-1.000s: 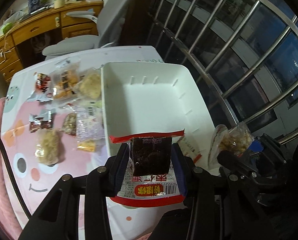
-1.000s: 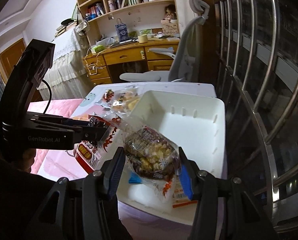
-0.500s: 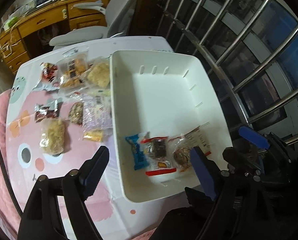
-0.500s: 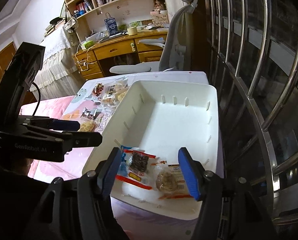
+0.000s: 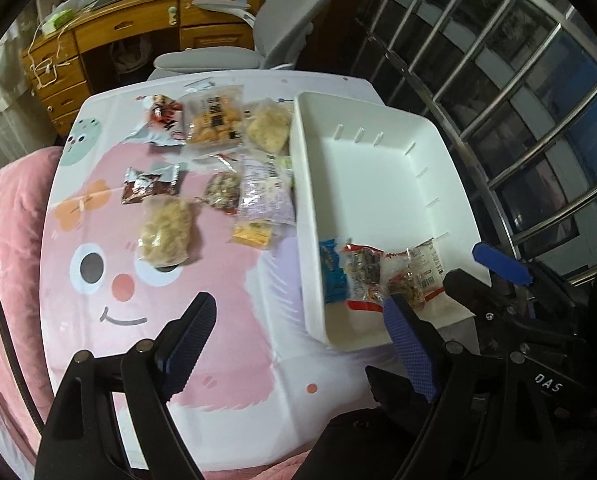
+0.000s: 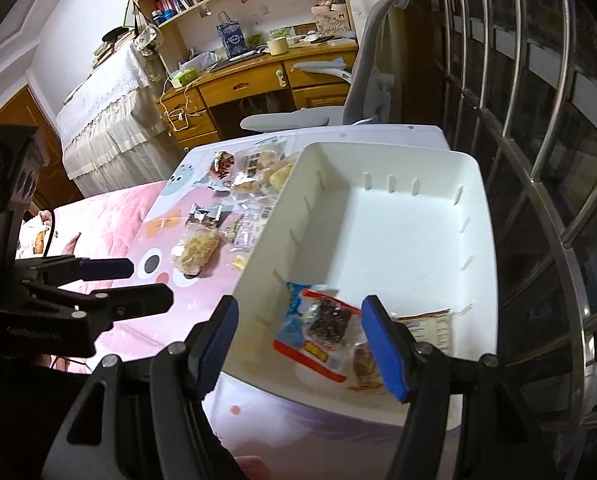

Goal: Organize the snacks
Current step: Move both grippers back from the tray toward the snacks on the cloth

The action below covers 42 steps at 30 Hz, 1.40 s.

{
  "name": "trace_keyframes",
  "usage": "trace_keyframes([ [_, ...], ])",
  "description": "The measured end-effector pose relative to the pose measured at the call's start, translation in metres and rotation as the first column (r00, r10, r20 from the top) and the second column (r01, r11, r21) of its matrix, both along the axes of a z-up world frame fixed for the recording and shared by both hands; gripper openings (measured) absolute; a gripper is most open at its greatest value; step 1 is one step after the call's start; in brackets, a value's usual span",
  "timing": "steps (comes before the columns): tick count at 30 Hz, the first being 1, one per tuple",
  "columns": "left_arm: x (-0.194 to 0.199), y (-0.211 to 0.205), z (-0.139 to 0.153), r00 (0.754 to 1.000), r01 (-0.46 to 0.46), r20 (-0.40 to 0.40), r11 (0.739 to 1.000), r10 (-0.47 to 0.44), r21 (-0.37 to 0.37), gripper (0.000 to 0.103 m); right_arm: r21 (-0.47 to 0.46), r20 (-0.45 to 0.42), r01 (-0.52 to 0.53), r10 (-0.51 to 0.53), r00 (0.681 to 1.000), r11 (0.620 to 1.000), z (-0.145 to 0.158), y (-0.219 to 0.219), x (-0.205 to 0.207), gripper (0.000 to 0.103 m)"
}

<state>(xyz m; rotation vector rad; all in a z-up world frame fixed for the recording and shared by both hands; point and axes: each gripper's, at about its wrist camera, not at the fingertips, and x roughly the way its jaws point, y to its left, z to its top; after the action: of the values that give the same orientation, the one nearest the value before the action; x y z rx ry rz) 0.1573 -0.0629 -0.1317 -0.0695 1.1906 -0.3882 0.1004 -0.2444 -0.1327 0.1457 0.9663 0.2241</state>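
A white bin (image 5: 378, 168) (image 6: 398, 224) stands at the table's right side. Three snack packets lie in its near end: a blue one (image 5: 332, 276), a red-edged dark one (image 5: 364, 274) (image 6: 326, 320) and a clear one with a nutty snack (image 5: 412, 284) (image 6: 364, 364). Several more packets (image 5: 218, 160) (image 6: 226, 216) lie on the pink cartoon tablecloth left of the bin. My left gripper (image 5: 302, 340) is open and empty, above the table's near edge. My right gripper (image 6: 300, 344) is open and empty, over the bin's near end.
A steel window railing (image 5: 518, 120) runs close along the bin's right side. A grey office chair (image 6: 338, 92) and a wooden desk (image 6: 258, 76) stand beyond the table. A pink bed cover (image 5: 6, 240) lies to the left.
Both grippers let go of their packets, which now lie in the bin's near end. Both have opened wide and pulled back; the left one has swung left over the tablecloth.
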Motion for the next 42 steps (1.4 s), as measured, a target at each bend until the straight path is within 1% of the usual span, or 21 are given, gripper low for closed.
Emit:
trace_keyframes([
  [7, -0.001, 0.049, 0.003, 1.000, -0.012, 0.004, 1.000, 0.012, -0.018, 0.085, 0.015, -0.020, 0.029, -0.028, 0.999, 0.999, 0.002, 0.035, -0.001, 0.065],
  [13, 0.003, 0.091, 0.008, 1.000, -0.001, 0.015, 1.000, 0.001, -0.019, 0.085, 0.026, -0.024, 0.075, -0.074, 0.997, 0.997, 0.006, 0.068, -0.002, 0.065],
  [20, 0.009, 0.141, 0.009, 0.999, 0.033, 0.032, 0.999, -0.032, -0.027, 0.085, 0.038, -0.034, 0.136, -0.135, 0.990, 0.990, 0.006, 0.109, -0.004, 0.065],
  [24, 0.013, 0.162, 0.007, 0.998, 0.055, 0.035, 0.998, -0.054, -0.024, 0.085, 0.040, -0.047, 0.174, -0.172, 0.984, 0.984, 0.002, 0.133, -0.007, 0.065],
  [27, 0.016, 0.177, 0.007, 0.995, 0.084, 0.050, 0.996, -0.082, -0.035, 0.085, 0.039, -0.056, 0.208, -0.206, 0.977, 0.977, 0.001, 0.150, -0.008, 0.065],
  [31, 0.024, 0.192, 0.004, 0.992, 0.115, 0.060, 0.993, -0.112, -0.035, 0.085, 0.041, -0.073, 0.249, -0.246, 0.967, 0.968, -0.002, 0.167, -0.010, 0.065],
  [35, 0.038, 0.203, 0.000, 0.990, 0.135, 0.043, 0.990, -0.134, -0.039, 0.085, 0.036, -0.099, 0.285, -0.280, 0.955, 0.958, -0.008, 0.183, -0.010, 0.065],
  [42, 0.059, 0.204, -0.003, 0.992, 0.126, 0.008, 0.991, -0.126, -0.048, 0.085, 0.020, -0.132, 0.286, -0.281, 0.951, 0.958, -0.012, 0.200, -0.008, 0.065],
])
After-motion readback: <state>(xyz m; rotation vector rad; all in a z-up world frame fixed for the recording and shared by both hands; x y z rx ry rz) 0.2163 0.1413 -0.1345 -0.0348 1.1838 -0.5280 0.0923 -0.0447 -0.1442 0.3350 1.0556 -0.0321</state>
